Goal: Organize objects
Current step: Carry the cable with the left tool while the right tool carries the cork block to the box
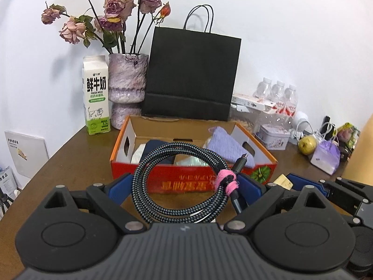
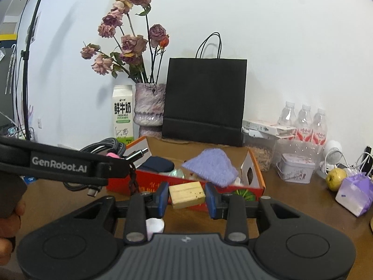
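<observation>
My left gripper (image 1: 184,186) has its blue pads spread wide around a coiled braided cable (image 1: 179,182) (pink tie at three o'clock), gripping the loop. My right gripper (image 2: 186,198) pinches a pale wooden block (image 2: 187,194) between its pads. At twelve o'clock from both sits the red cardboard box (image 1: 186,179), holding a lilac knitted cloth (image 2: 211,168).

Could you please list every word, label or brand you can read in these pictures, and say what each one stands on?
"鲜牛奶" on the milk carton.
"FRESH MILK" on the same carton, under the large characters.
"GenRobot.AI" on the left gripper, along its side in the right wrist view.
Yellow characters on the red box: too blurred to read.
Red labels on the water bottles: too small to read.
Small print on the milk carton: too small to read.
</observation>
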